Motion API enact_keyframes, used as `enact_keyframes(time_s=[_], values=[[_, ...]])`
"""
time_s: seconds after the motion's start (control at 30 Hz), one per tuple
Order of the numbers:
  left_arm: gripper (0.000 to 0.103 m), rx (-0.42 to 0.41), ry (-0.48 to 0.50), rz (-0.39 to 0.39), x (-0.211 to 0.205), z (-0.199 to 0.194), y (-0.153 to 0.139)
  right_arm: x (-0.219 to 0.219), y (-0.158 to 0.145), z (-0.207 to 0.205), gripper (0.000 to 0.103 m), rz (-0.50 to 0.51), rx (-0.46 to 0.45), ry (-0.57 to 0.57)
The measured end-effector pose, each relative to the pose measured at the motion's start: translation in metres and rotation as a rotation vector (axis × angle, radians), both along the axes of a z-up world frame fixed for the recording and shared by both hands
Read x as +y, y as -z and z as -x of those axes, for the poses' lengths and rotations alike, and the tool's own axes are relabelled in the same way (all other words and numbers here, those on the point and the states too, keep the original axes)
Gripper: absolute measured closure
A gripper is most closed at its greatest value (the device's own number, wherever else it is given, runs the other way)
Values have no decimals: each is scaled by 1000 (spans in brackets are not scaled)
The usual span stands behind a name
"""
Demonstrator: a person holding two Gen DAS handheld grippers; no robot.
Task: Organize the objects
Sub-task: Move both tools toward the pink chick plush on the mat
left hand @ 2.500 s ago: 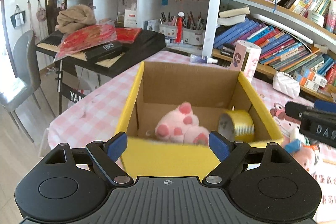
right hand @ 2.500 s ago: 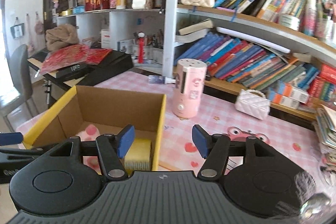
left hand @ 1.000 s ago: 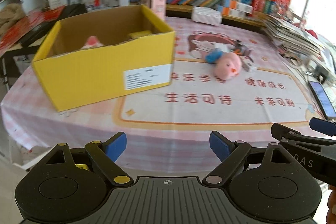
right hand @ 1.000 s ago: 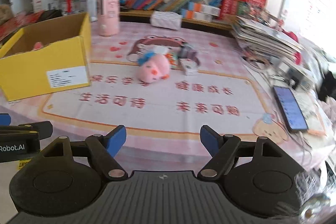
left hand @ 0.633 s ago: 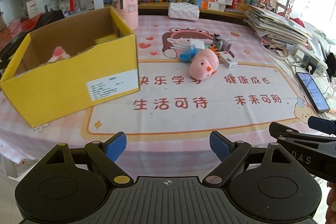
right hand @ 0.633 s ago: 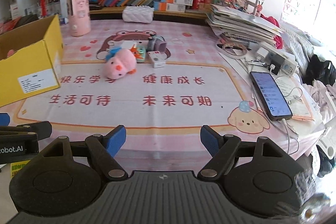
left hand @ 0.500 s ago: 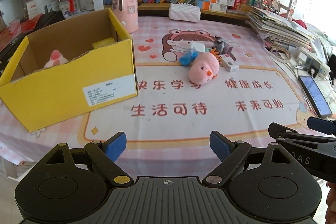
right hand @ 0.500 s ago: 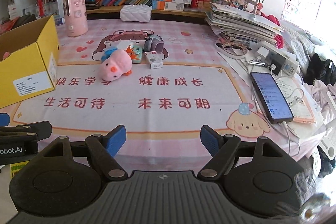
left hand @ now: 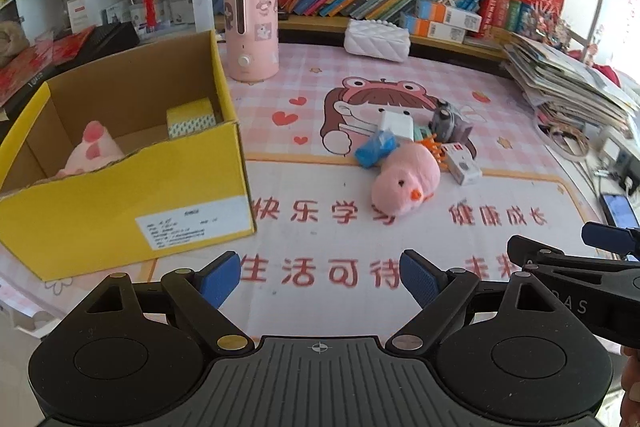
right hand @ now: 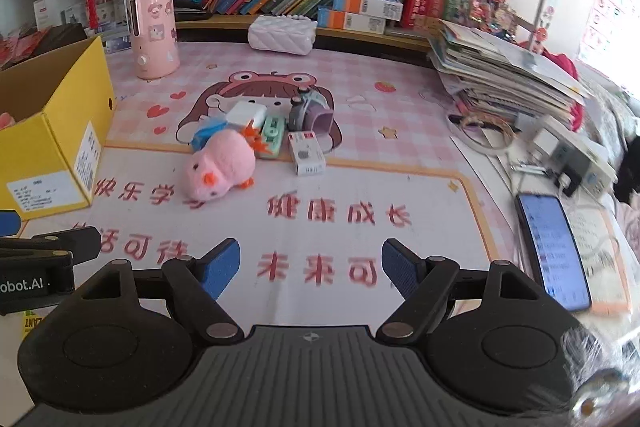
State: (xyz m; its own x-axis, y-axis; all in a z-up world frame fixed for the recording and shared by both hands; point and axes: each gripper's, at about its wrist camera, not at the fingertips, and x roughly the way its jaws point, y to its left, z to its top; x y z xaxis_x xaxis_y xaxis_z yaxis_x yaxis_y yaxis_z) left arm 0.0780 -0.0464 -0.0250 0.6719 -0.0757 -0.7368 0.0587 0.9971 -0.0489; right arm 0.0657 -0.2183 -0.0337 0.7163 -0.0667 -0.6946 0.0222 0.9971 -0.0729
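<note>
A yellow cardboard box (left hand: 120, 215) stands at the table's left and holds a pink plush paw (left hand: 94, 147) and a yellow tape roll (left hand: 191, 117). It also shows in the right wrist view (right hand: 60, 131). A pink chick plush (left hand: 404, 183) (right hand: 220, 169) lies mid-table beside a small white box (right hand: 306, 153), a white charger (right hand: 246, 115), a blue wrapper (left hand: 374, 147), a green case (right hand: 272, 135) and a grey-purple toy (right hand: 310, 115). My left gripper (left hand: 320, 277) and right gripper (right hand: 310, 265) are open and empty above the table's near side.
A pink humidifier (left hand: 251, 27) and a white quilted purse (left hand: 376, 39) stand at the back by the bookshelf. A stack of magazines (right hand: 508, 79), a power strip (right hand: 572, 155) and a phone (right hand: 552, 251) lie at the right.
Both grippers have pulled back from the yellow box and swung right; the view now takes in the toy pile. Over the last half second they edged closer to the table.
</note>
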Motion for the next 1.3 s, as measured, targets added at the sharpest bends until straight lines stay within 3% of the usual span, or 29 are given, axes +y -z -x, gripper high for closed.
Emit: enact_keyframes(time_s=[0.4,0.73,0.87,1.1,1.3], values=[[14,-1,-70,19,-17,-33,2,-20,1,-54,26,-7,-1,-81],[14,38,-94,-14,-29,-45,9,-29,9,-82,28,-58,38,-143],[15,38,-65,-25,-41,-49,10,-38,11,-97,32,-91,40,-126],[15,42,-4,-54,-65,-59,14,-43,28,-129,51,-69,77,-171],[15,66,0,-71,-73,-72,20,-43,45,-159,56,-84,113,-215]])
